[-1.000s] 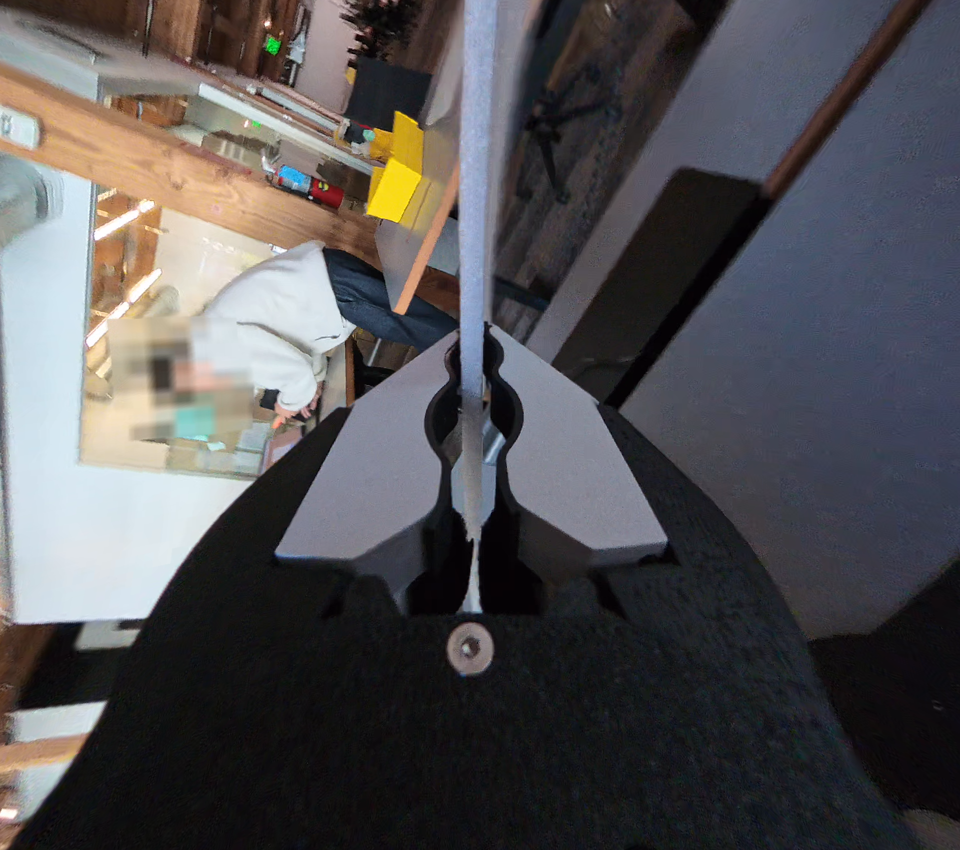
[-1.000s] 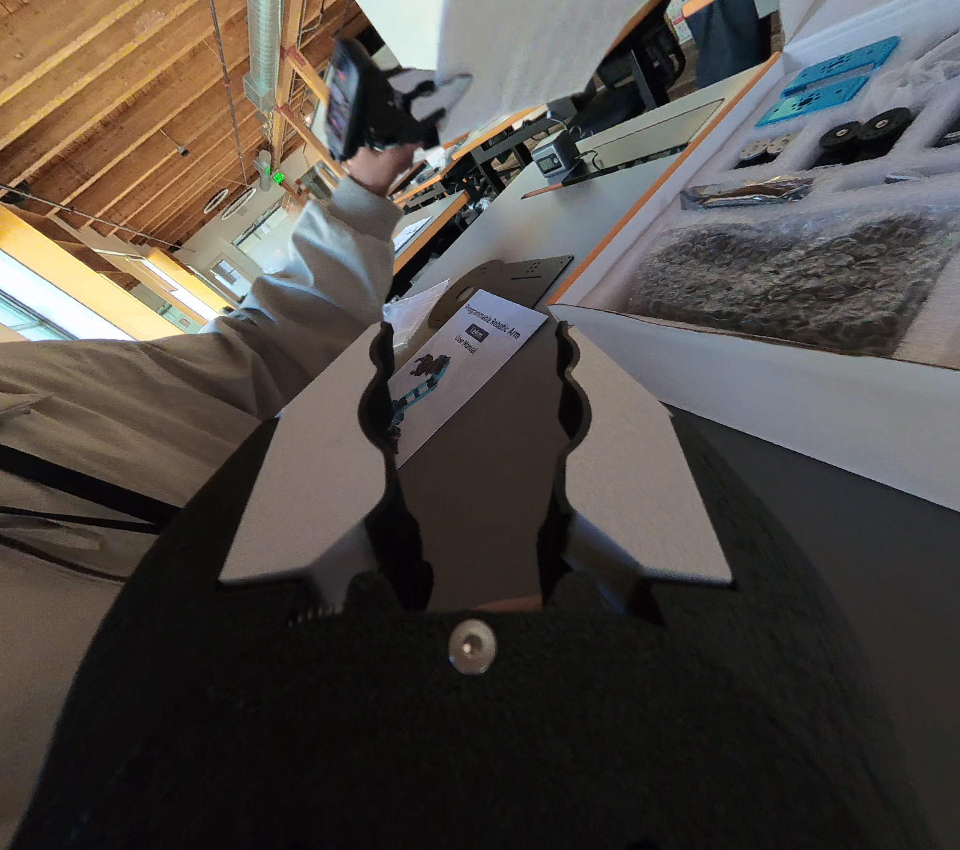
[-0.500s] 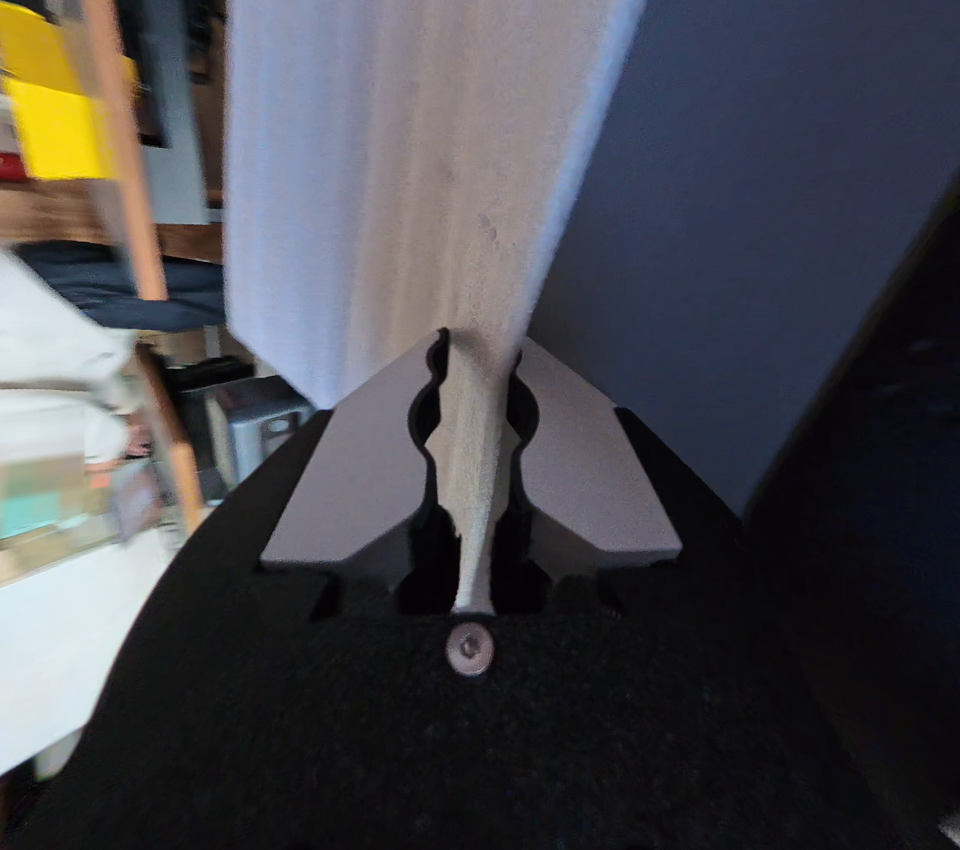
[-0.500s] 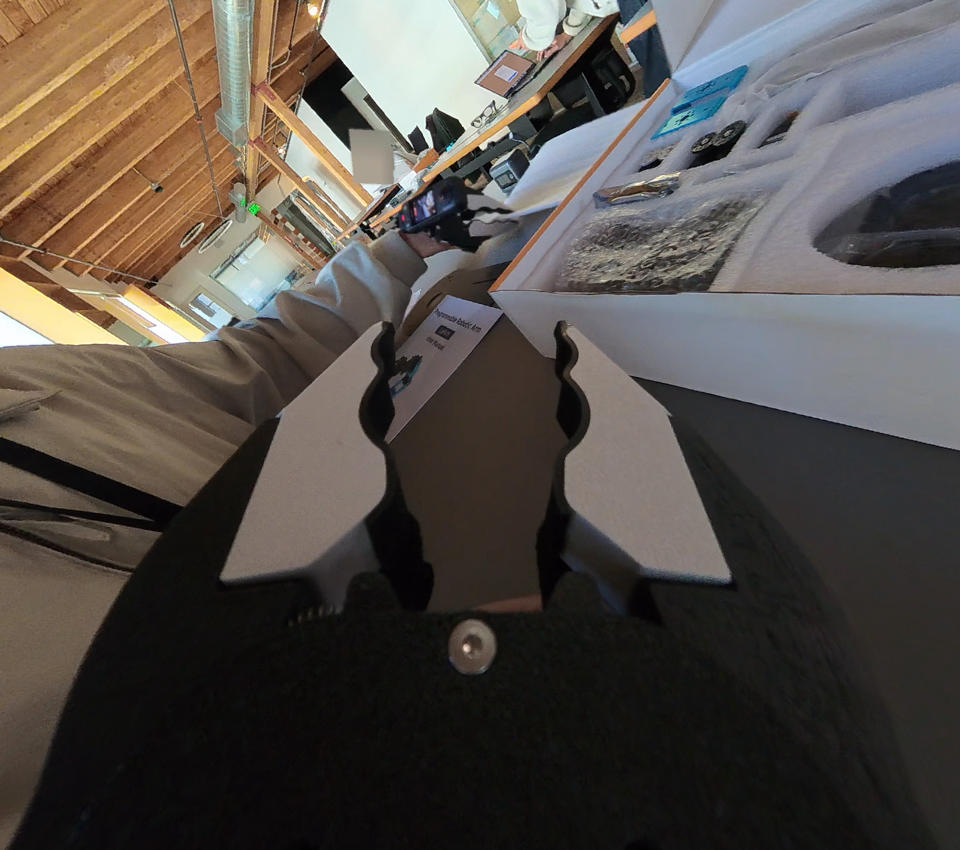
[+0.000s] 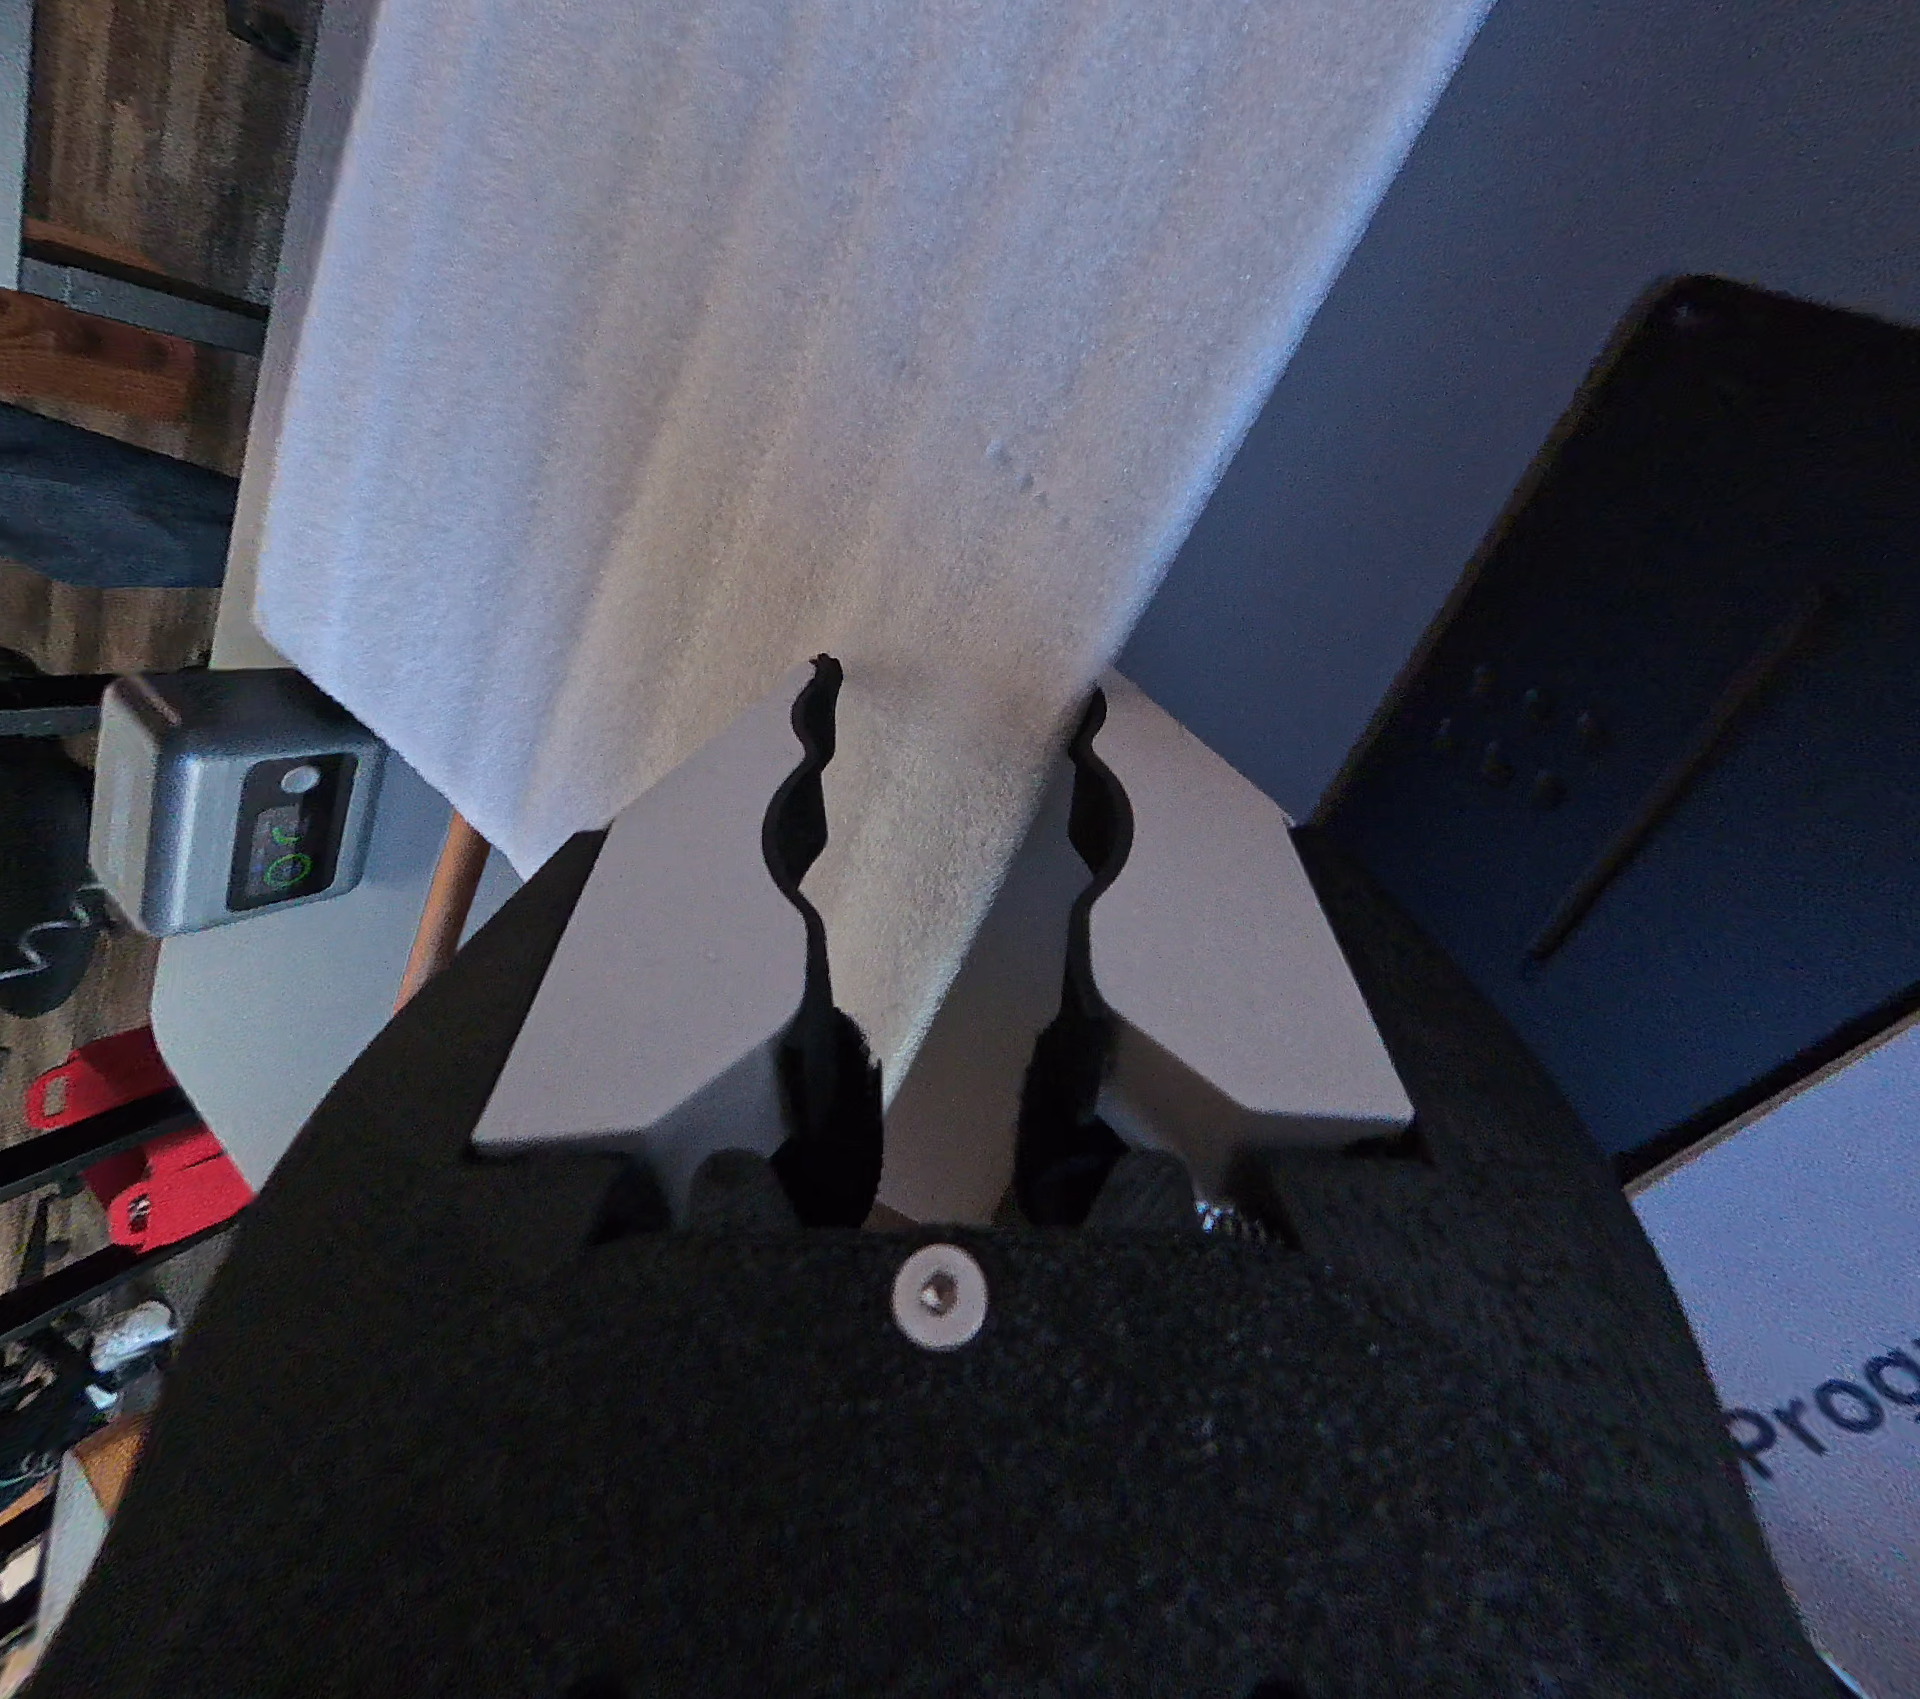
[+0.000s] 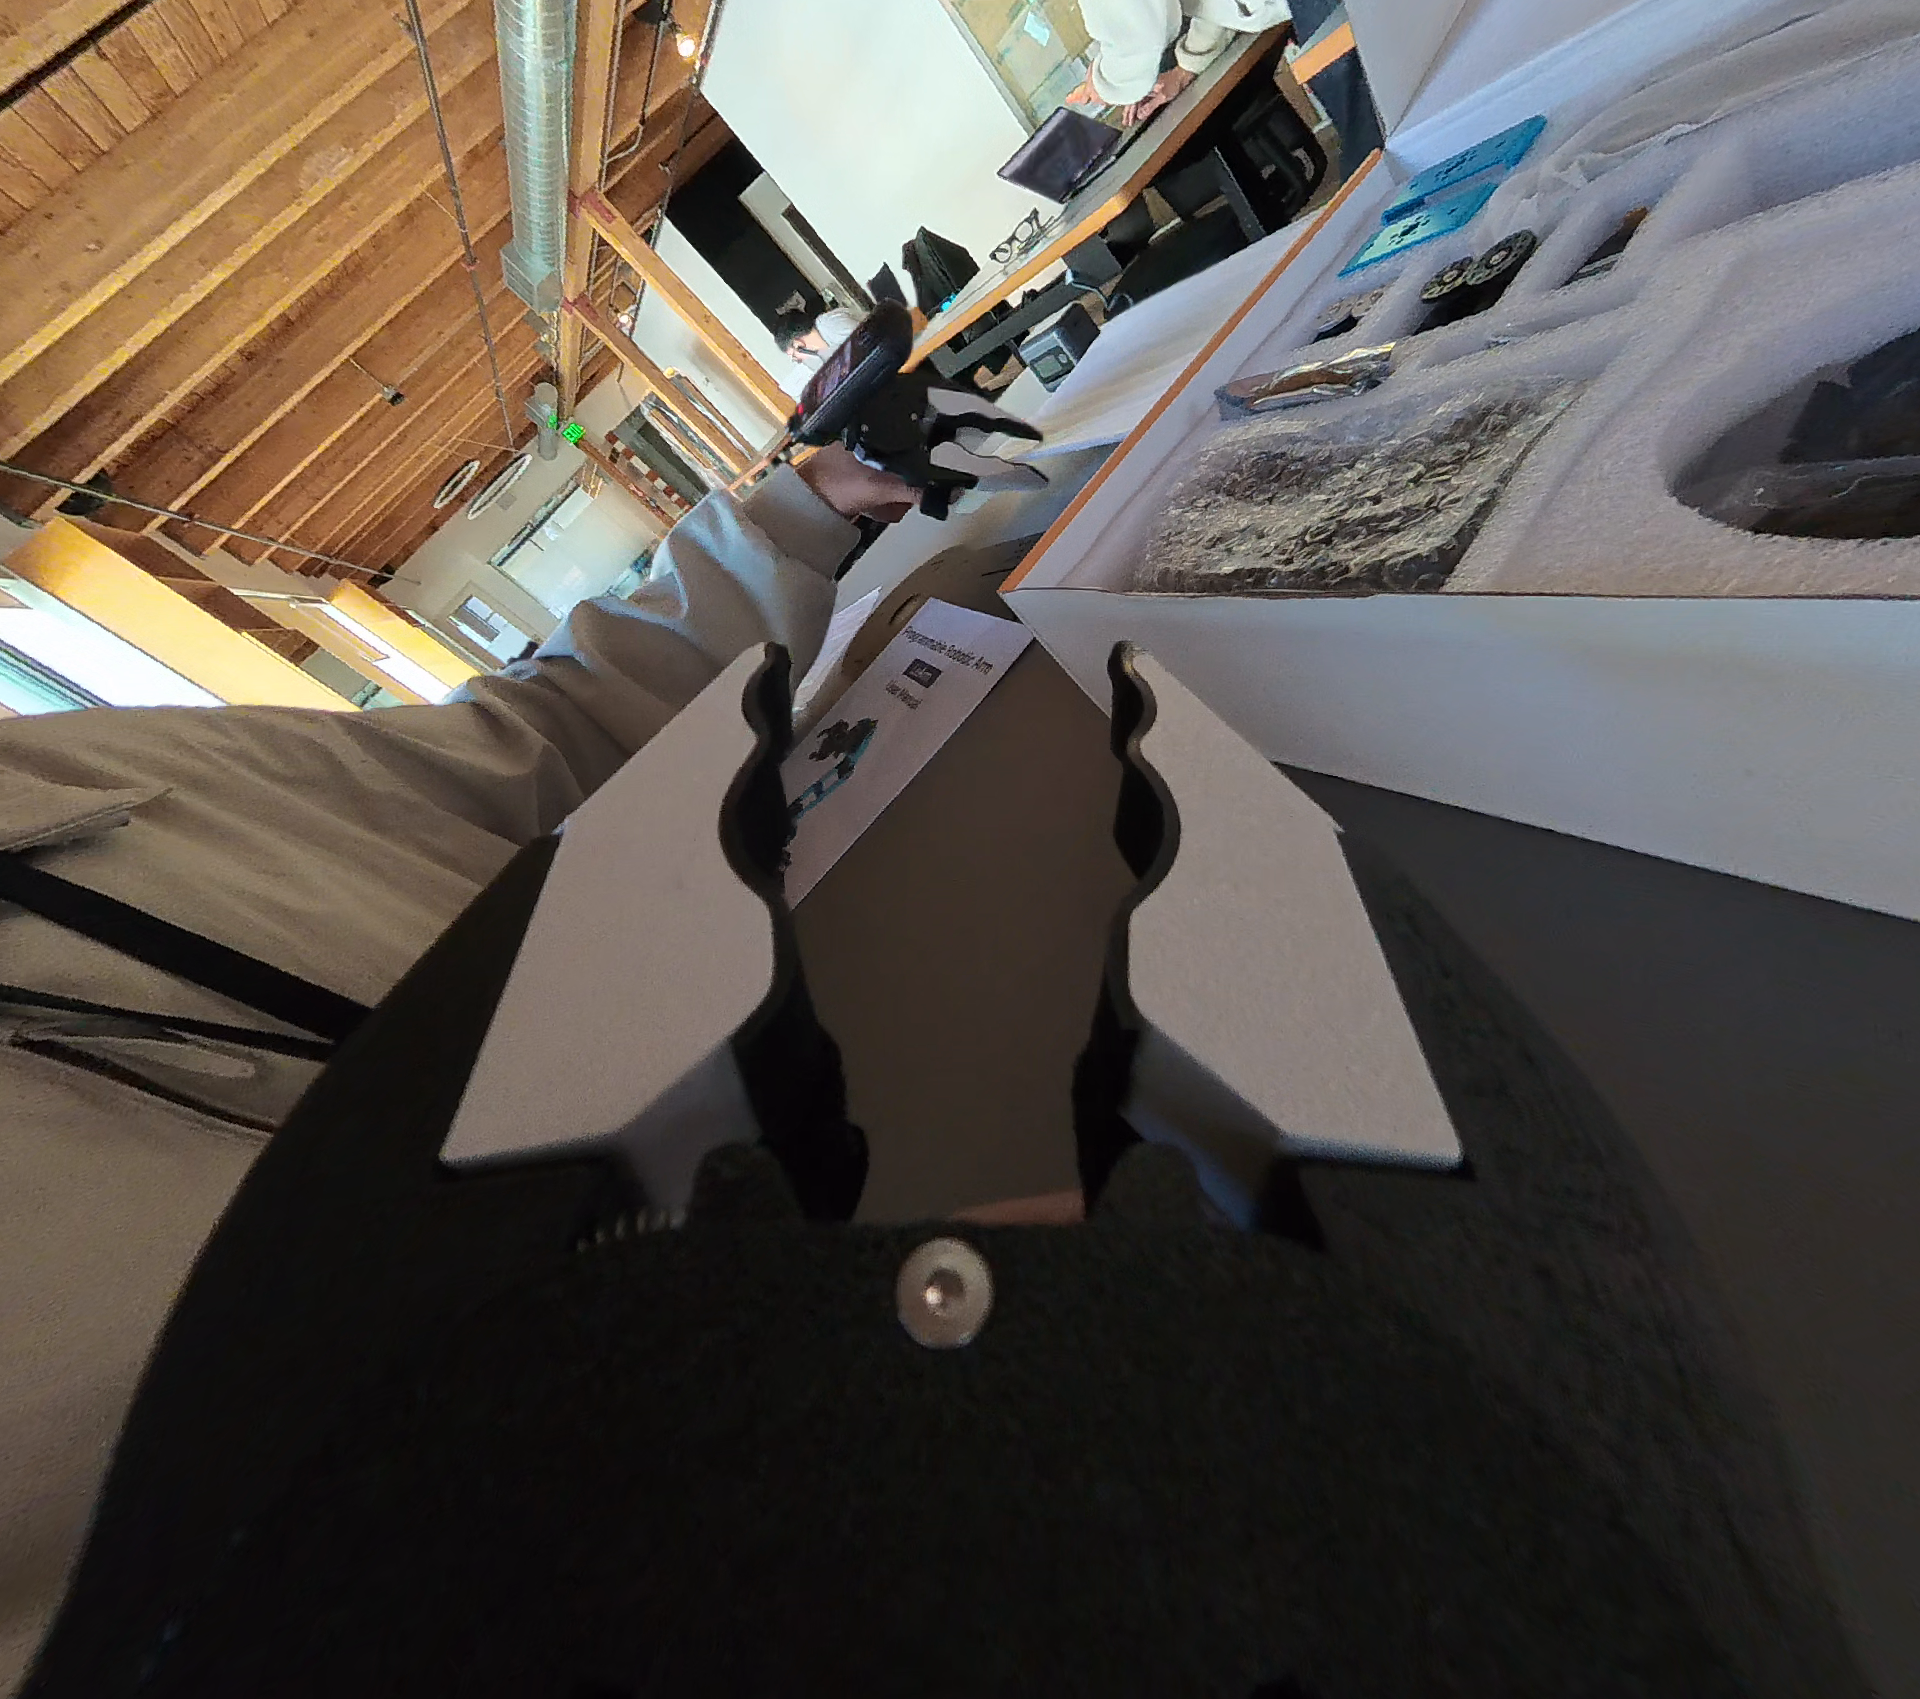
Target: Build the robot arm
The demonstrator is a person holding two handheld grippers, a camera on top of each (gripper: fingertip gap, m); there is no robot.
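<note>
Your left gripper (image 5: 951, 714) has its jaws parted a fair way with the white foam sheet (image 5: 831, 215) lying loose between them, not pinched; a dark plate (image 5: 1662, 683) and a white booklet (image 5: 1808, 1317) sit on the grey worktop (image 5: 1538, 195) off to the right. Your right gripper (image 6: 945, 673) is spread wide with nothing in it, hanging over the worktop just beside the open white box (image 6: 1455, 693); the booklet lies ahead of its jaws, and the box's foam tray (image 6: 1621, 444) holds blue plates (image 6: 1455, 189) and a bubble-wrapped bundle (image 6: 1340, 496).
</note>
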